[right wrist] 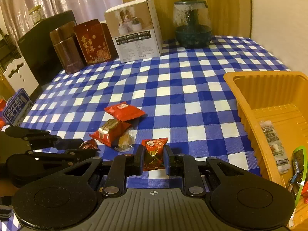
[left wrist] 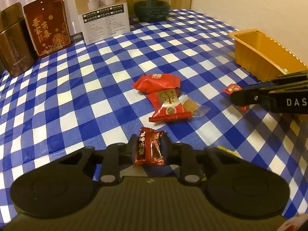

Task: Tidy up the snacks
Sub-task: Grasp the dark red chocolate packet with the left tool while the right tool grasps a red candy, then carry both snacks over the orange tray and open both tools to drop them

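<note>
Left tool (left wrist: 148,148) clamped shut on a dark red candy (left wrist: 149,147), held just above the checked worktop (left wrist: 77,96). Right tool (right wrist: 153,156) likewise pinched tight on a red triangular snack (right wrist: 154,150), lifted clear of the cloth. Still lying at about 12 o'clock from the left tool: a red packet (left wrist: 156,82) and a gold-labelled pouch (left wrist: 169,105) overlapping a clear-wrapped sweet (left wrist: 191,105). Orange tray (right wrist: 248,104) at 2 o'clock from the right tool, already holding a few wrapped items (right wrist: 273,140).

Risks, as judged: slippery wrappers gripped near one end, likely to twist out mid-carry. Both tools close together, so a crossing path toward the tray could clash. Releasing too near the tray's rim could drop a snack back onto the worktop.
</note>
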Tool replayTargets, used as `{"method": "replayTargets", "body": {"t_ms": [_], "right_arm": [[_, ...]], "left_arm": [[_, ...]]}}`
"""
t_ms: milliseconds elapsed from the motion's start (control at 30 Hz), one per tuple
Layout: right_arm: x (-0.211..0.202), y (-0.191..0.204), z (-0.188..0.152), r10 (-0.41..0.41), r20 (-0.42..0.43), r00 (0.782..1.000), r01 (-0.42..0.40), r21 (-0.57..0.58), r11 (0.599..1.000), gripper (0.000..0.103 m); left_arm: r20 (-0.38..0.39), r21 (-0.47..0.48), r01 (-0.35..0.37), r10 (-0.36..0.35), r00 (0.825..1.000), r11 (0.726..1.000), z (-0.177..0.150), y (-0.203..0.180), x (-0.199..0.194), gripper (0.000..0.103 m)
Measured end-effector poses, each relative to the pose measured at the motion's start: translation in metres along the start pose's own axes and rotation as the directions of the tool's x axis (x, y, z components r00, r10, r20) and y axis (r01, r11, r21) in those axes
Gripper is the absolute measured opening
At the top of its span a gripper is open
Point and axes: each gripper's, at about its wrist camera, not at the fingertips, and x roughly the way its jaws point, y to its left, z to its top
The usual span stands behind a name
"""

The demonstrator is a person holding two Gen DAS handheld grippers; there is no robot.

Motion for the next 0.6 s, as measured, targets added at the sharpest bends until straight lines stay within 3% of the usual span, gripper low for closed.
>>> {"method": "replayTargets", "body": {"t_ms": [300, 600], "right_arm": [[-0.013, -0.002, 0.001, -0.009, 0.034, 0.999, 0.009, 0.003, 1.000, 0.021], [-0.042, -0.003, 0.005, -0.024, 0.115, 0.993, 0.025, -0.007, 1.000, 0.021]], "left_arm": [[0.020, -0.114, -0.015, 0.017, 1.000, 0.993, 0.008, 0.001, -0.023, 0.021], [0.081, -0.159, -0.015, 0.028, 0.996, 0.987, 0.025, -0.019, -0.051, 0.021]]}}
